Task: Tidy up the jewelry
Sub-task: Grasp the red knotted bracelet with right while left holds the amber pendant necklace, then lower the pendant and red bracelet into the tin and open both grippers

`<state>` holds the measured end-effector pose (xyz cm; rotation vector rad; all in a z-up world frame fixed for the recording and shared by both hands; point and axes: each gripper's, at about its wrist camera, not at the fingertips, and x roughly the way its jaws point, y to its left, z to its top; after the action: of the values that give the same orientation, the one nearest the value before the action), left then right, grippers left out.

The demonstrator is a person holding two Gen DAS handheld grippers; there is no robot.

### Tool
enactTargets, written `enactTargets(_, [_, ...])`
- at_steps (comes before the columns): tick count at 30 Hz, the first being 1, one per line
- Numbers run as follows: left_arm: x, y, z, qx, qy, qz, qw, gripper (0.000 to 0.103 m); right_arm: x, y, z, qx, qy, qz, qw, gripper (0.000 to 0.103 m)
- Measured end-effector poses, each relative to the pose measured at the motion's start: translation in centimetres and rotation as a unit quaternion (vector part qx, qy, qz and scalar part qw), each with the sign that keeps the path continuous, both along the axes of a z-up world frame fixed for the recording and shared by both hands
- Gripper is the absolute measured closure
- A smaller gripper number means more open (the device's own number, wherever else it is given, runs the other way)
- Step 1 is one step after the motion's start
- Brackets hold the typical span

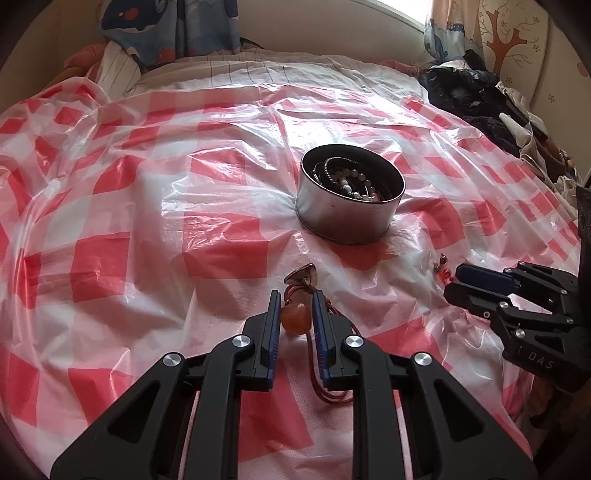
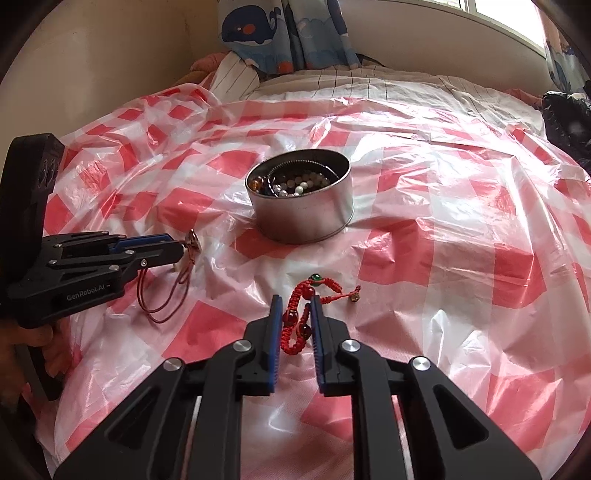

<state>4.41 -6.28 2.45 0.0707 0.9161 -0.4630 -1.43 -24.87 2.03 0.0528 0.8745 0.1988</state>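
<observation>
A round metal tin (image 1: 343, 218) (image 2: 303, 221) holding several bead strings stands mid-bed. In the left wrist view my left gripper (image 1: 295, 295) is shut on an orange stone pendant (image 1: 295, 319); its brown cord (image 1: 334, 391) trails back under the right finger. From the right wrist view, that gripper (image 2: 181, 245) holds the pendant's metal piece (image 2: 192, 239) at its tips, and the cord loop (image 2: 159, 299) hangs down. My right gripper (image 2: 295, 301) (image 1: 452, 280) stands open around a red braided bracelet (image 2: 295, 321) that lies on the sheet between its fingers.
A crinkled red-and-white checked plastic sheet (image 1: 221, 251) (image 2: 443, 258) covers the bed. Dark clothes (image 1: 476, 99) are piled at the right edge. A whale-print curtain (image 2: 280, 33) and striped pillow (image 2: 236, 77) lie behind. A hand (image 2: 40, 339) grips the left tool.
</observation>
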Motion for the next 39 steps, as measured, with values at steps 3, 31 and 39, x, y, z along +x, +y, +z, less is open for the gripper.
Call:
enactTargets(3, [-0.1, -0.1, 0.1, 0.006, -0.006, 0.000, 1.0000, 0.077, -0.3, 0.0, 0.4, -0.011, -0.015, -0.007, 1.000, 0.054])
enactTargets(31, [-1.5, -0.7, 3.7, -0.083, -0.054, -0.044, 0.9941, 0.088, -0.7, -0.3, 2.5, 0.027, -0.062, 0.001, 0.998, 0.091])
enactTargets(39, [0.5, -1.6, 6.1, -0.098, -0.079, -0.045, 0.9910, 0.088, 1.5, 0.4, 4.2, 0.033, -0.095, 0.011, 0.995, 0.091])
